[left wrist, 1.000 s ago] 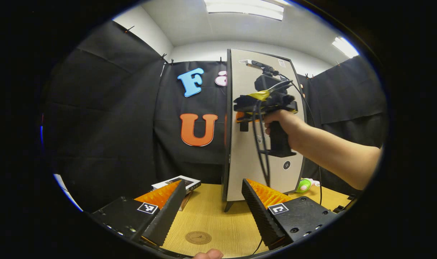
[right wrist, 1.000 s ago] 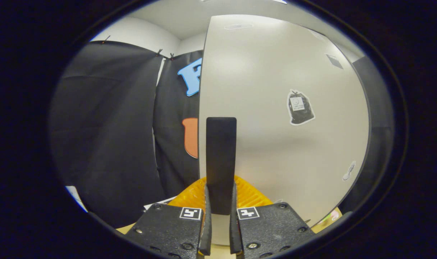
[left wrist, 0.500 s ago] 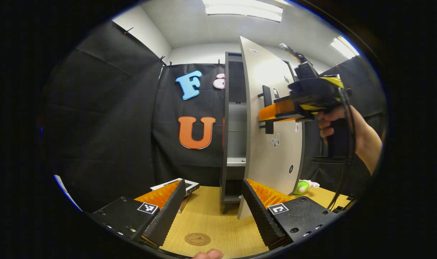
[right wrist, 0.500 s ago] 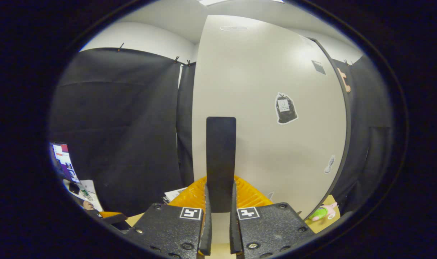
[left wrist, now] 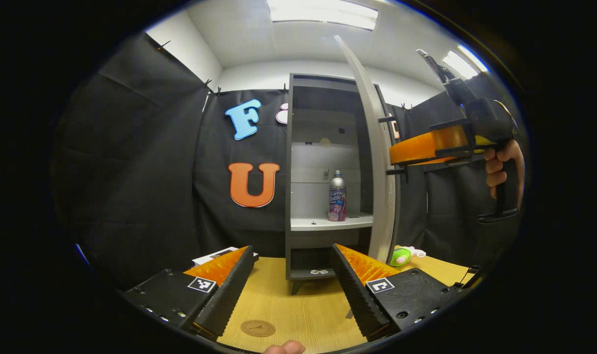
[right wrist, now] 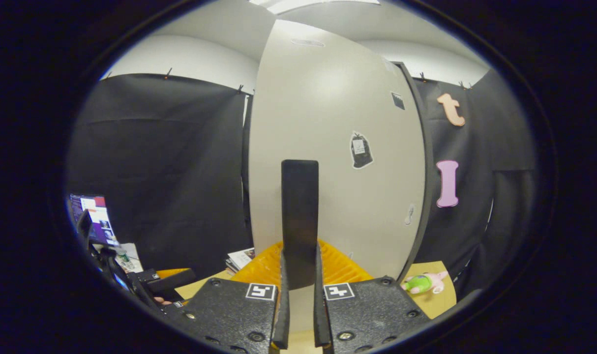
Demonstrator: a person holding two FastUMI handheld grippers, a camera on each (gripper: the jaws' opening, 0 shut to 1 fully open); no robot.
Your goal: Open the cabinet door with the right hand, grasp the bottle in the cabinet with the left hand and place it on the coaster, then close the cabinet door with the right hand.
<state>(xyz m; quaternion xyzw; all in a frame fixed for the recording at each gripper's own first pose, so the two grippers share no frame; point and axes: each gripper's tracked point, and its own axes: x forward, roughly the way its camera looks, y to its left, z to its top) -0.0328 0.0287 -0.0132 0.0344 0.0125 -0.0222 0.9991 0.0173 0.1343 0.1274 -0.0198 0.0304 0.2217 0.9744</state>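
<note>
1. The bottle [left wrist: 337, 196] stood upright on a pale shelf [left wrist: 328, 223] inside the cabinet [left wrist: 323, 177], toward the shelf's right end, untouched by either gripper
2. The cabinet door [left wrist: 374, 162] stood swung wide open, seen nearly edge-on in the left gripper view, so the whole inside lay in sight; a lower compartment showed beneath the shelf
3. The coaster [left wrist: 257, 328], a round brown disc, lay flat on the wooden worktop [left wrist: 298, 305] in front of the cabinet, well apart from the bottle and between the left gripper's fingers as that view showed it
4. The left gripper [left wrist: 292, 285] was held low over the worktop with its fingers spread apart and nothing between them, pointed toward the open cabinet
5. The right gripper [right wrist: 300, 290] had both fingers pressed on the dark upright door handle [right wrist: 299, 216], with the pale door face [right wrist: 338, 162] just behind it; in the left gripper view a hand [left wrist: 502, 167] held that gripper out to the right of the door
6. A small green and pink toy [left wrist: 404, 255] lay on the worktop past the foot of the door, and it also showed in the right gripper view at the lower right
7. A flat white box [left wrist: 215, 255] lay on the worktop to the left of the cabinet
8. A lit screen [right wrist: 93, 219] stood far off at the left in the right gripper view
</note>
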